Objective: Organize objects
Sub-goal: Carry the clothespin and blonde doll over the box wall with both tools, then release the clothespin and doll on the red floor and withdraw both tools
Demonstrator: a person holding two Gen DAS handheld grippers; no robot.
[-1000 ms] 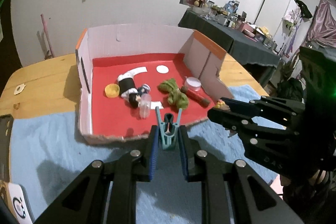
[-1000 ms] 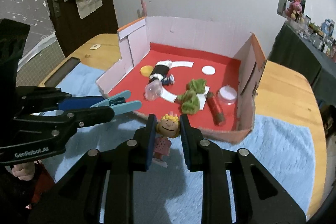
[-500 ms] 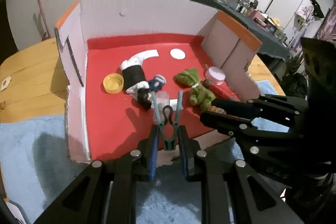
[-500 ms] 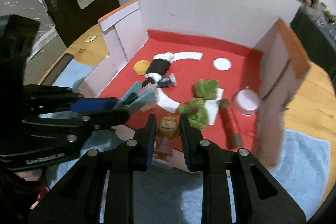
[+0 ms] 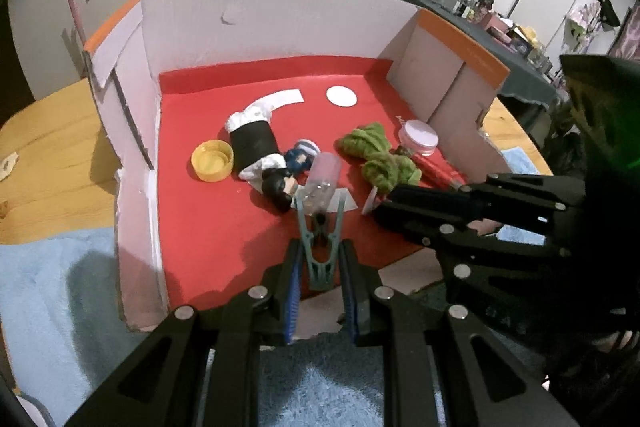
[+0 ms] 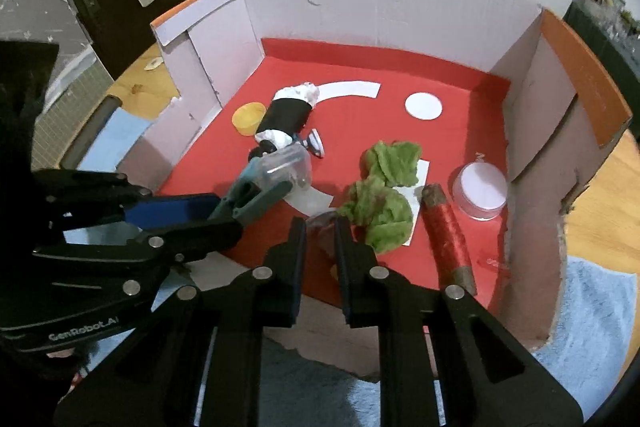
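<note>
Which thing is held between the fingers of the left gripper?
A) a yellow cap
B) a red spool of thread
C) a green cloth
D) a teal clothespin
D: in the left wrist view the left gripper is closed on the teal clothespin, while the other three things lie on the red floor of the cardboard box.
</note>
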